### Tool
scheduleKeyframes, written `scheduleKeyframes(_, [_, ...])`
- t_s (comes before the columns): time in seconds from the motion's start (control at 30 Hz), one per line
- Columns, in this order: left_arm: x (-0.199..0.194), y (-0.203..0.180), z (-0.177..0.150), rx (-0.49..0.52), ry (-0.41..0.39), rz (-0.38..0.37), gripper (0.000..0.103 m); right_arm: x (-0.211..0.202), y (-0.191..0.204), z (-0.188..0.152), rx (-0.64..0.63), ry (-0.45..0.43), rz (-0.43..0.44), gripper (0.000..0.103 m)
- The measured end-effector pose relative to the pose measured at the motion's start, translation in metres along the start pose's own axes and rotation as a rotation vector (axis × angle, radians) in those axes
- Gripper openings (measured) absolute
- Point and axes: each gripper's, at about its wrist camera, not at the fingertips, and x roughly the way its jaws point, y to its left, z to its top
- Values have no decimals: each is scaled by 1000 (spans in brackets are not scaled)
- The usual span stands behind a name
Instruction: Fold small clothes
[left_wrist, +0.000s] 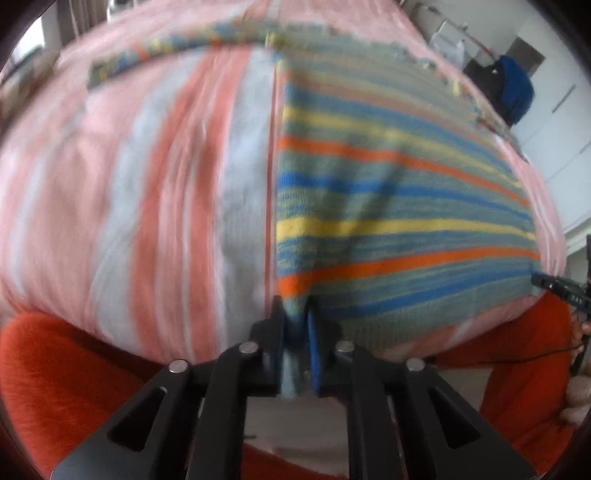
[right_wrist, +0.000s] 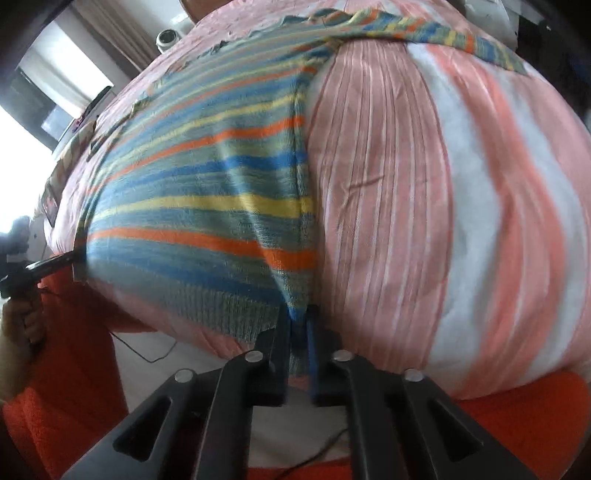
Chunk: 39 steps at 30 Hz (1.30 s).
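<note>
On the striped bedspread (left_wrist: 166, 192), both grippers (left_wrist: 295, 321) (right_wrist: 298, 325) pinching hem corners of soft, light, floppy striped sweater (left_wrist: 388, 206), jaws closed on knit.

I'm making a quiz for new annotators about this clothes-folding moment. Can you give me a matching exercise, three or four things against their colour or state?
Things:
1. sweater
2. bedspread
3. left tool
4. person's trousers

Colour or state:
A. plain orange-red
B. pink and white stripes
C. shut on the sweater's bottom corner
D. blue, yellow, orange and grey-green stripes

Pairs: 1-D, 2-B, 3-C, 4-A
</note>
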Motion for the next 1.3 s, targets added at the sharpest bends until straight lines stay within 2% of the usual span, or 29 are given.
scheduleKeyframes(0.03, [-12, 1, 2, -5, -34, 8, 42, -9, 1, 0, -13, -17, -22, 39])
scheduleKeyframes(0.07, [-23, 2, 5, -17, -73, 12, 69, -25, 4, 0, -32, -47, -65, 55])
scheduleKeyframes(0.1, [-37, 7, 10, -39, -135, 17, 86, -39, 5, 2, -42, -81, -102, 67])
scheduleKeyframes(0.13, [-51, 16, 18, -75, -211, 26, 91, -55, 6, 6, -45, -131, -142, 73])
scheduleKeyframes(0.17, [-58, 22, 28, -103, -254, 32, 98, -70, 10, 16, -37, -192, -194, 85])
scheduleKeyframes(0.2, [-60, 27, 40, -129, -289, 39, 98, -79, 12, 28, -19, -233, -236, 94])
scheduleKeyframes(0.23, [-57, 34, 60, -164, -319, 67, 98, -84, 13, 41, 0, -263, -266, 96])
scheduleKeyframes(0.3, [-54, 44, 81, -197, -352, 118, 97, -85, 12, 73, 44, -325, -309, 96])
scheduleKeyframes(0.33, [-51, 47, 88, -213, -362, 169, 97, -81, 14, 86, 59, -342, -319, 96])
scheduleKeyframes(0.4, [-55, 52, 84, -230, -383, 209, 97, -79, 18, 98, 97, -373, -355, 96])
scheduleKeyframes(0.5, [-52, 58, 63, -262, -419, 209, 98, -83, 27, 92, 96, -451, -381, 97])
scheduleKeyframes(0.57, [-33, 65, 52, -285, -407, 241, 98, -70, 32, 79, 99, -482, -389, 96])
scheduleKeyframes(0.63, [-15, 70, 49, -300, -385, 266, 98, -55, 30, 63, 115, -475, -383, 96])
scheduleKeyframes(0.77, [-5, 67, 37, -267, -396, 304, 98, -53, 24, 38, 157, -508, -349, 96])
scheduleKeyframes(0.93, [7, 66, 36, -234, -352, 298, 98, -72, 23, 42, 176, -630, -378, 97])
scheduleKeyframes(1.07, [17, 67, 37, -232, -317, 300, 98, -63, 28, 44, 150, -603, -363, 97])
scheduleKeyframes(1.3, [23, 63, 36, -209, -310, 342, 102, -55, 31, 50, 116, -577, -383, 97])
